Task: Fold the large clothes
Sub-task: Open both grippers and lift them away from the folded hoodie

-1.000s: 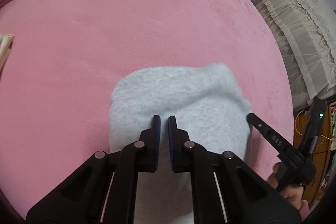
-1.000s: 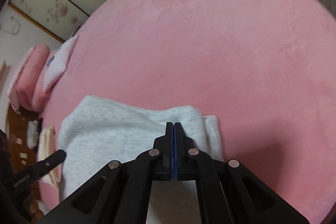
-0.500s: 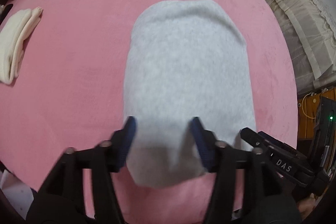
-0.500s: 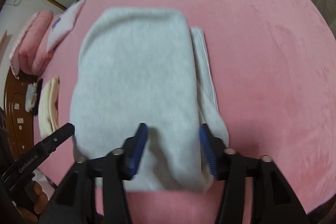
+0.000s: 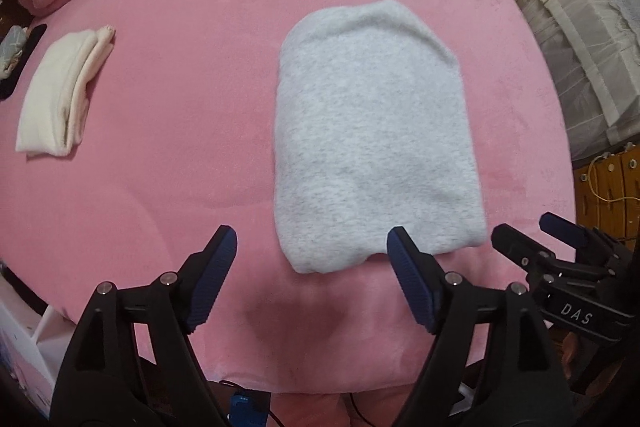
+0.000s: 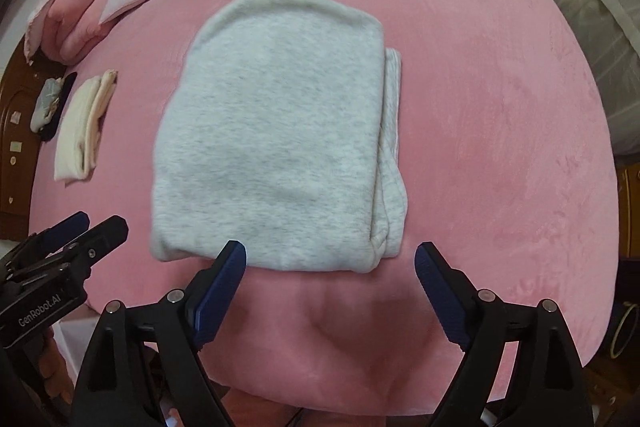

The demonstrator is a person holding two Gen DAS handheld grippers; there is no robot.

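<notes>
The folded grey garment (image 5: 372,143) lies flat mid-bed on the pink bed (image 5: 180,131). Both tools hover at its 6 o'clock edge, left tool (image 5: 312,279) and right tool (image 6: 332,287) spreading, nothing pinched. A cream folded garment (image 5: 60,91) sits at 9 o'clock.

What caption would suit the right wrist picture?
Folded grey garment lying on the pink bed, the right gripper opening empty above its near edge.

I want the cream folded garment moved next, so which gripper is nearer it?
Left. The left gripper sits on the cream folded garment's side; the right gripper is farther across.
</notes>
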